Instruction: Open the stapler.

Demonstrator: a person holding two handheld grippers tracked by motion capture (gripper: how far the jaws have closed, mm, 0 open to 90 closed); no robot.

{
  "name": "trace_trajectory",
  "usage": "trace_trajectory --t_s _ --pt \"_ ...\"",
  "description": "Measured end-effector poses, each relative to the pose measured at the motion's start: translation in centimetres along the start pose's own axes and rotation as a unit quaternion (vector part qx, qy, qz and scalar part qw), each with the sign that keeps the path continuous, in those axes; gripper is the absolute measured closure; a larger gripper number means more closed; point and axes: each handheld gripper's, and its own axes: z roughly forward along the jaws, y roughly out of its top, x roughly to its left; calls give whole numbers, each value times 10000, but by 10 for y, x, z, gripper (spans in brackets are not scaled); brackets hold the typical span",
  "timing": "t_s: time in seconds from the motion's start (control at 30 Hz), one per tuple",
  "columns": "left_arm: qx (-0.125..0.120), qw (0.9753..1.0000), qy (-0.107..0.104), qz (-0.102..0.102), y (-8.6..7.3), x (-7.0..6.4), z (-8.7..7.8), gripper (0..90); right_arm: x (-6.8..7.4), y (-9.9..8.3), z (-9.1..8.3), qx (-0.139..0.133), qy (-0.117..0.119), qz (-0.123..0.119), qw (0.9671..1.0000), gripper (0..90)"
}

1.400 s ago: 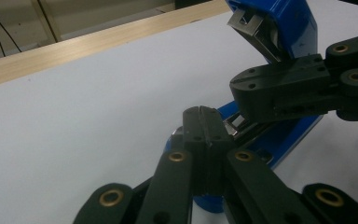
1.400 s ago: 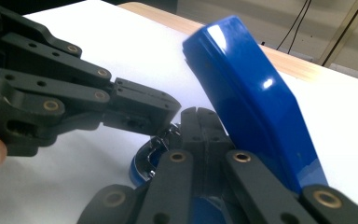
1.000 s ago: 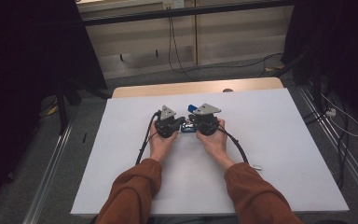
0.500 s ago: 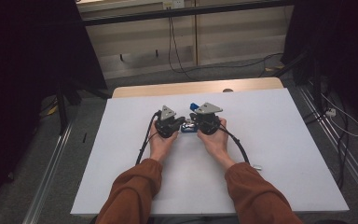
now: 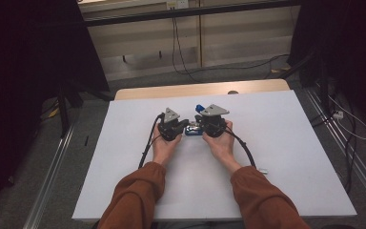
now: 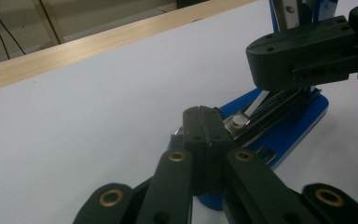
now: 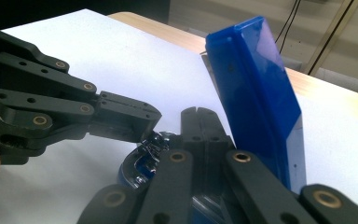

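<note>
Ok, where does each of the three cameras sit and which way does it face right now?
High view: above the person's side of the table, looking forward and down; both forearms, hands, the left gripper and right gripper show.
Left gripper view: rides the left gripper, looking along its shut jaws at the blue stapler base.
Right gripper view: rides the right gripper, jaws together, facing the stapler's raised blue top.
Shared: each gripper view shows the stapler and the other gripper.
</note>
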Motion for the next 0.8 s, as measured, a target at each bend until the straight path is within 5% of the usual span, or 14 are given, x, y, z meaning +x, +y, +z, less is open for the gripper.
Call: trace_trajectory --t_s 0.8 --pt "7 10000 -12 -14 0 0 0 900 -8 1 -8 -104 -191 119 9997 900"
